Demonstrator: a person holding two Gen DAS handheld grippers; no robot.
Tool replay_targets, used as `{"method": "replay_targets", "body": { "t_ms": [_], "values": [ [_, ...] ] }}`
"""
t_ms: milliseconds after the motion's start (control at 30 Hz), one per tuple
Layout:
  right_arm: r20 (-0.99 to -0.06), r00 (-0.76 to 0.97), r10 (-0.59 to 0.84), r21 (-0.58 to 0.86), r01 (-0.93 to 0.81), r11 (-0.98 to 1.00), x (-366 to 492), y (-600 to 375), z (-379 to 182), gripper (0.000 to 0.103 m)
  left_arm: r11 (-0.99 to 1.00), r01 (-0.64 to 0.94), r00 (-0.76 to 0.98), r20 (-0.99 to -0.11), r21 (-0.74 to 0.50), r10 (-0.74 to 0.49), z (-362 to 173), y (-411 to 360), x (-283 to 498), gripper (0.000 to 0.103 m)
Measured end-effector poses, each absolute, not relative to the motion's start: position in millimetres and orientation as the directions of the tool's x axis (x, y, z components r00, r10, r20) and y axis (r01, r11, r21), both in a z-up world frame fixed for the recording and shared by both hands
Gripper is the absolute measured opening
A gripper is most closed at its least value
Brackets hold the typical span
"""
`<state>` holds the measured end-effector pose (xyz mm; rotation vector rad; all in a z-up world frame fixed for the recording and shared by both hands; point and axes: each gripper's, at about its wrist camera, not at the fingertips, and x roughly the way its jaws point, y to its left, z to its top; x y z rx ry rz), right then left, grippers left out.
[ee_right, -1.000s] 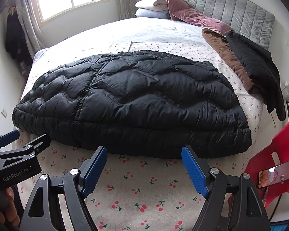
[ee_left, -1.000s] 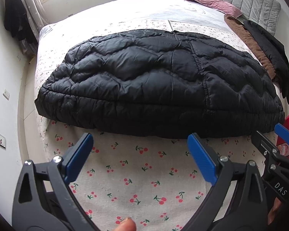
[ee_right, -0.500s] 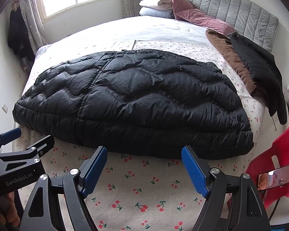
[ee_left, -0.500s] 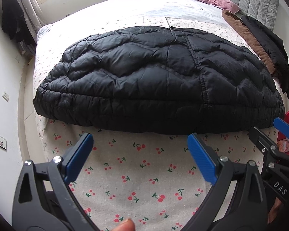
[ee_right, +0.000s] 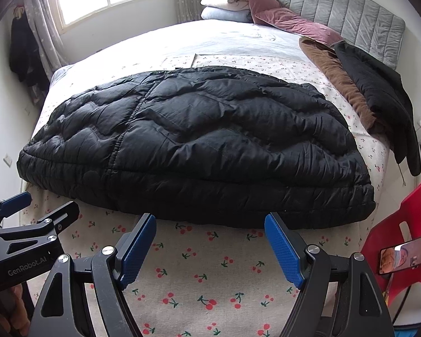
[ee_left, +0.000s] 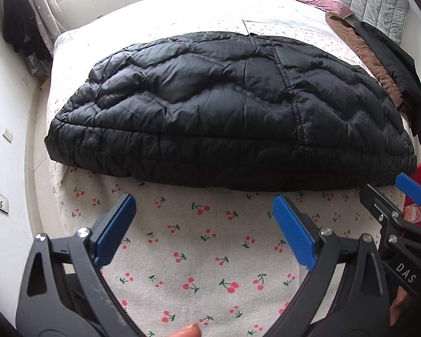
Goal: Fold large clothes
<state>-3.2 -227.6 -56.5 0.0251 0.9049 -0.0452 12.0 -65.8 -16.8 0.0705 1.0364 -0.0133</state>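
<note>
Blue-padded left gripper (ee_left: 203, 220) and right gripper (ee_right: 210, 241) hover wide apart and empty over a cherry-print sheet (ee_right: 199, 264). Just beyond their fingertips, a black quilted coat (ee_right: 199, 146) lies flat across the bed; brown and black garments (ee_right: 359, 87) rest near the headboard (ee_right: 336, 5).

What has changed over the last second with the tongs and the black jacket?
Both tongs, left and right, eased forward toward the near hem of the black puffer jacket, a little closer in both views. Nothing was gripped or released: both stay open above the cherry-print sheet. The jacket lies folded and unmoved.
</note>
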Motion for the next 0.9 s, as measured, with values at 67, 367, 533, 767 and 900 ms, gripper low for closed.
{"method": "replay_targets", "body": {
  "t_ms": [67, 367, 533, 767, 900],
  "values": [
    [-0.789, 0.614, -0.026, 0.006, 0.049, 0.999, -3.0, -226.7, -57.4, 0.081, 0.998, 0.048, 0.509, -0.861, 0.048, 0.017, -16.7, -66.4, 11.3, 0.098],
    [-0.789, 0.615, -0.022, 0.005, 0.043, 0.999, -4.0, -222.7, -57.4, 0.081, 0.998, 0.049, 0.51, -0.86, 0.048, 0.017, -16.0, -66.7, 10.0, 0.098],
    [-0.79, 0.613, -0.021, 0.006, 0.042, 0.999, -4.3, -220.3, -58.1, 0.081, 0.998, 0.051, 0.51, -0.86, 0.047, 0.015, -15.4, -66.4, 9.5, 0.098],
    [-0.792, 0.61, -0.021, 0.005, 0.041, 0.999, -4.2, -218.7, -60.0, 0.081, 0.998, 0.05, 0.506, -0.862, 0.044, 0.013, -15.9, -65.9, 9.3, 0.098],
    [-0.793, 0.608, -0.017, 0.009, 0.04, 0.999, -4.4, -217.8, -60.9, 0.081, 0.997, 0.053, 0.502, -0.865, 0.048, 0.015, -17.5, -66.6, 10.0, 0.098]
  ]
}}
